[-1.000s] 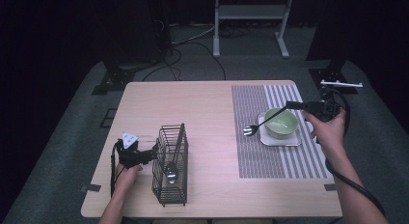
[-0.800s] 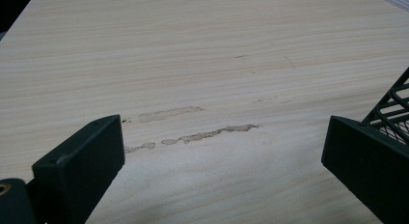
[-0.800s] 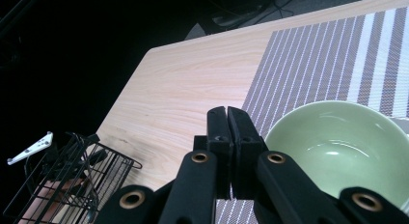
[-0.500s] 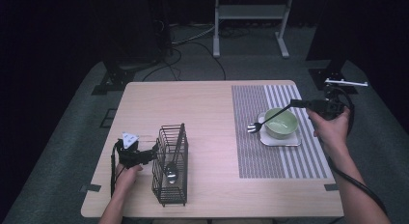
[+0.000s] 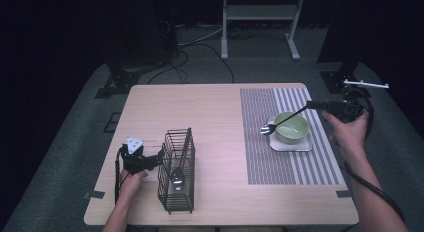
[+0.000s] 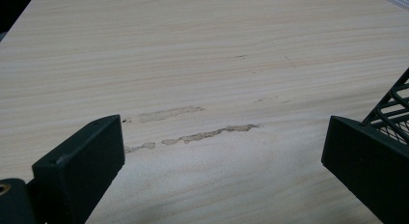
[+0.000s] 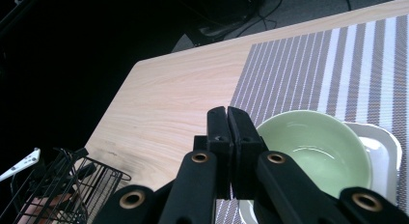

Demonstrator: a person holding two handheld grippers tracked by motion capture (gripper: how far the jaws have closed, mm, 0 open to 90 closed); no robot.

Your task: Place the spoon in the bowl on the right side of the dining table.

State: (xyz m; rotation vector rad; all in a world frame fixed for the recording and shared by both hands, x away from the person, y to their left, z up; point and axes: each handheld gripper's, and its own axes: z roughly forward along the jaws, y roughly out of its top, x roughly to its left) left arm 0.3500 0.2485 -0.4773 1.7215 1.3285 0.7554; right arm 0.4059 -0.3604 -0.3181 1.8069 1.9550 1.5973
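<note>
Over the right side of the tabletop (image 5: 220, 117), in the high view, the right gripper (image 5: 312, 105) holds a fork (image 5: 280, 123) by the end of its handle. The fork slopes down to the left, with its tines hanging just past the left rim of a green bowl (image 5: 292, 128). That bowl sits on a white square plate (image 5: 305, 146), which rests on a striped placemat (image 5: 260, 142). At the front left stands a black wire caddy (image 5: 176, 169) with a spoon (image 5: 176, 178) upright inside it. The left gripper (image 5: 159, 159) sits low beside the caddy's left wall.

Seen in the left gripper view, the left gripper's (image 6: 222, 156) jaws stand wide apart over bare wood, with nothing between them. One corner of the caddy (image 6: 393, 105) shows just behind the right-hand jaw.

Looking along the right gripper (image 7: 226, 119) in the right gripper view, the two jaws are pressed together, and the fork handle between them is hidden from this angle. The bowl (image 7: 313, 151) lies just beyond and below them, and the caddy (image 7: 72, 188) is far off at lower left.

Judging from this, the grip is at the very tip of a long, thin handle, so the fork could pivot or slip out during the carry. The tines could also clip the bowl's rim, or catch on the caddy's wires and tip it, since the left gripper is not bracing it.
</note>
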